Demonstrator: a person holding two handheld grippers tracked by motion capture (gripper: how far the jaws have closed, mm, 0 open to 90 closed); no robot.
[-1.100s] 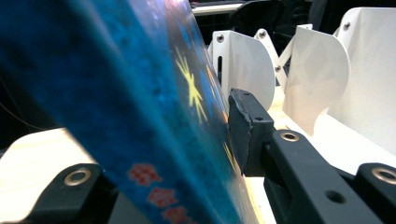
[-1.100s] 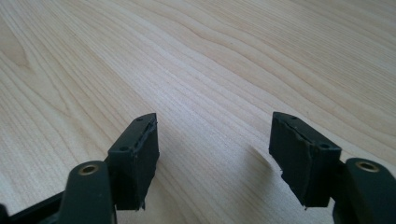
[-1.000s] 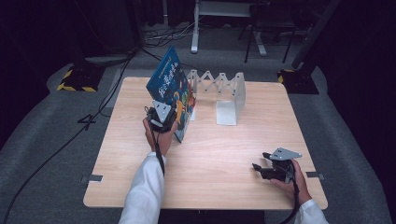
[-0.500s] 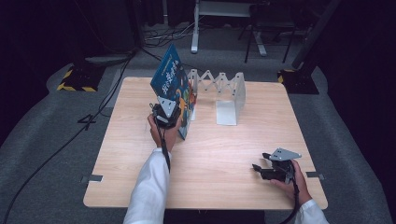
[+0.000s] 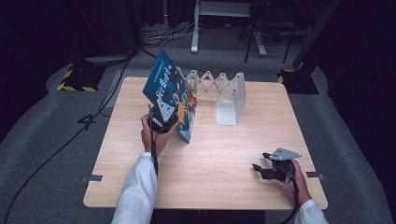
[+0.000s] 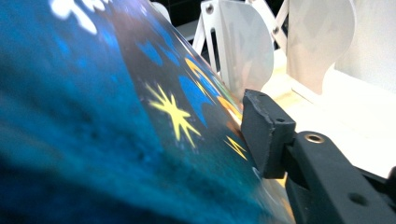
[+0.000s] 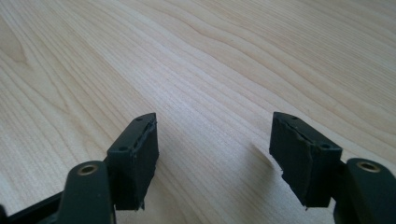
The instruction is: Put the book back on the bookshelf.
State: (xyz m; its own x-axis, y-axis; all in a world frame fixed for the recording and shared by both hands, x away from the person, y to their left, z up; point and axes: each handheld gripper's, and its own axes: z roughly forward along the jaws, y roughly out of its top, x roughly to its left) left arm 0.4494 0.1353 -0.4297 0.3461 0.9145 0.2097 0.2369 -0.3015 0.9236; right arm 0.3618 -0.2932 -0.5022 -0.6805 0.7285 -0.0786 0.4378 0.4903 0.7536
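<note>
Blue book [image 5: 169,91] tilted left, long edge up-table, beside left tongs [image 5: 164,122]

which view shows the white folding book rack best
The high view: the whole white rack stands at the table's far edge beside the blue book. The left gripper view shows two close-up dividers; the right gripper view faces bare table.

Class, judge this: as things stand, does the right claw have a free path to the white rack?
Probably yes: the right claw is open over bare table, nothing between it and the rack.
</note>
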